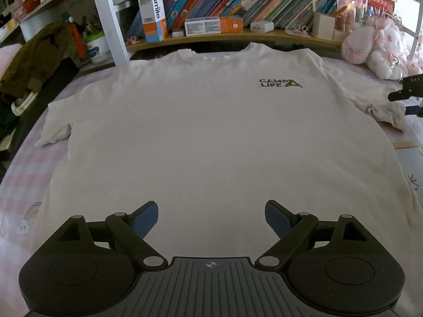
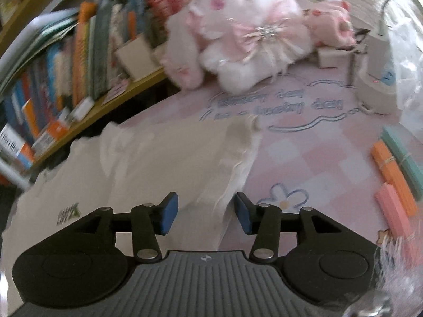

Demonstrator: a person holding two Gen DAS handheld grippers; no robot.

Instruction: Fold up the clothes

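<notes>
A white T-shirt (image 1: 211,132) lies flat, front up, on a pink checked bed cover (image 1: 29,163). Its collar points toward the shelf, and a green "CAMP LIFE" logo (image 1: 280,83) sits on the chest. My left gripper (image 1: 211,216) stands wide open above the shirt's lower middle, with nothing between its pads. In the right wrist view, my right gripper (image 2: 206,214) hovers open over the rumpled sleeve (image 2: 185,153) on that side. The sleeve's edge runs under the gap and the blue pads (image 2: 169,214) do not press on it. The right gripper (image 1: 404,92) also shows at the left view's right edge.
A low shelf of books (image 1: 238,2) and boxes (image 1: 154,15) runs behind the collar. A pink and white plush toy (image 2: 243,37) sits at the far right. Bundles of coloured paper strips (image 2: 396,179) lie right of the sleeve, and a brown jacket (image 1: 39,52) hangs at the left.
</notes>
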